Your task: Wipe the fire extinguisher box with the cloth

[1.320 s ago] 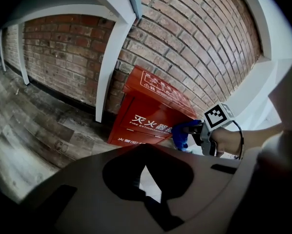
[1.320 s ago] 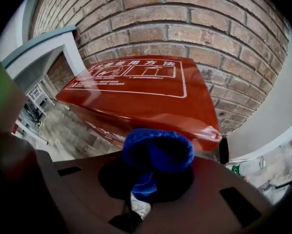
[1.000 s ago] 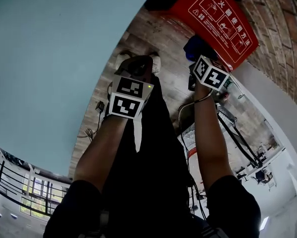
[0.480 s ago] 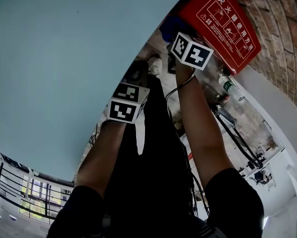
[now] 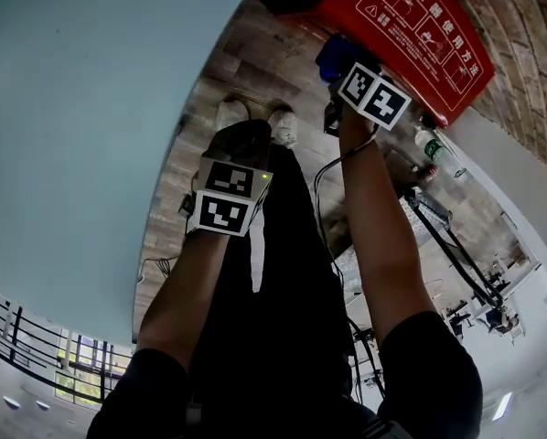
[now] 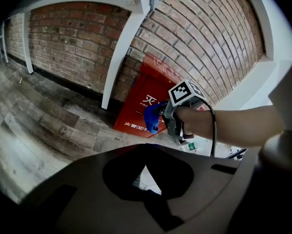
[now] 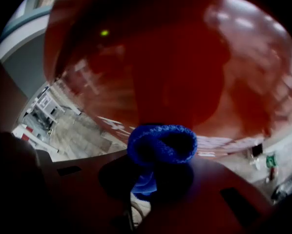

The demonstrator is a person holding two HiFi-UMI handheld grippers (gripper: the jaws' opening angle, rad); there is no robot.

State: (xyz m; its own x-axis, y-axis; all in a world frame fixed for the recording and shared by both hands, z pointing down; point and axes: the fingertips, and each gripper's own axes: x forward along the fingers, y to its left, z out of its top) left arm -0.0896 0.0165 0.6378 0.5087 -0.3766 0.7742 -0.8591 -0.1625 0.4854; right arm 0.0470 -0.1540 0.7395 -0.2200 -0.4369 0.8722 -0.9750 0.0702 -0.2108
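Note:
The red fire extinguisher box point(image 5: 411, 35) stands against the brick wall at the top right of the head view, and it fills the right gripper view as a blurred red face point(image 7: 175, 57). My right gripper point(image 5: 347, 71) is shut on a bunched blue cloth point(image 5: 336, 58), which it holds at the box's lower left part. The cloth point(image 7: 160, 143) sticks out between its jaws. My left gripper point(image 5: 244, 140) hangs lower, above the floor, away from the box, with its jaws together and nothing in them. From the left gripper view the box point(image 6: 143, 99), the cloth point(image 6: 151, 117) and the right gripper point(image 6: 171, 115) all show.
Two pale shoes point(image 5: 255, 117) stand on the wood floor point(image 6: 33, 121) below the left gripper. A plastic bottle point(image 5: 435, 149) and cables point(image 5: 438, 245) lie to the right of the box. A white pillar point(image 6: 121, 48) runs down the brick wall point(image 6: 195, 28) beside the box.
The right gripper has carried the cloth along the box's face toward its left end. The left gripper has stayed low near the shoes. The head view has shifted.

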